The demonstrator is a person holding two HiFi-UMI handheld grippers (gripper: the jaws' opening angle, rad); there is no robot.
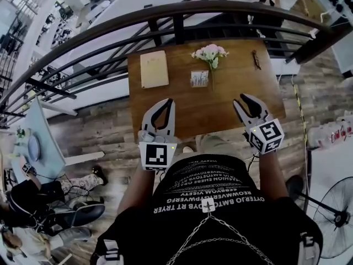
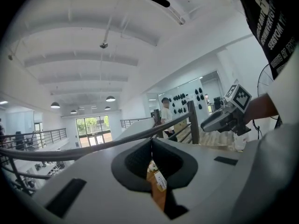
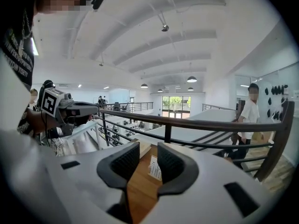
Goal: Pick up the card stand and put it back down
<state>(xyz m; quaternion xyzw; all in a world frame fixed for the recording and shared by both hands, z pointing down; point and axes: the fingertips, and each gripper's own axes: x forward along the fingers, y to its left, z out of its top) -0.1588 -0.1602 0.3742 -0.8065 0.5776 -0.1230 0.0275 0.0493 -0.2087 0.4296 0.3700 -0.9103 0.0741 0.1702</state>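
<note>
The card stand (image 1: 199, 78) is a small upright printed card at the far middle of the brown wooden table (image 1: 182, 112), beside a vase of pale flowers (image 1: 210, 53). My left gripper (image 1: 167, 101) hovers over the table's near left part with its tips touching and nothing held. My right gripper (image 1: 244, 99) hangs over the near right part, open and empty. Both stay well short of the stand. Part of the card stand (image 2: 160, 180) peeks past the shut left gripper (image 2: 150, 143) in its own view. In the right gripper view, the card stand (image 3: 154, 168) shows ahead of the right gripper (image 3: 148, 155).
A tan menu board (image 1: 154, 69) lies at the table's far left and a small dark object (image 1: 256, 59) at its far right. A curved dark railing (image 1: 182, 12) runs just behind the table. A fan (image 1: 336, 217) stands on the floor at right.
</note>
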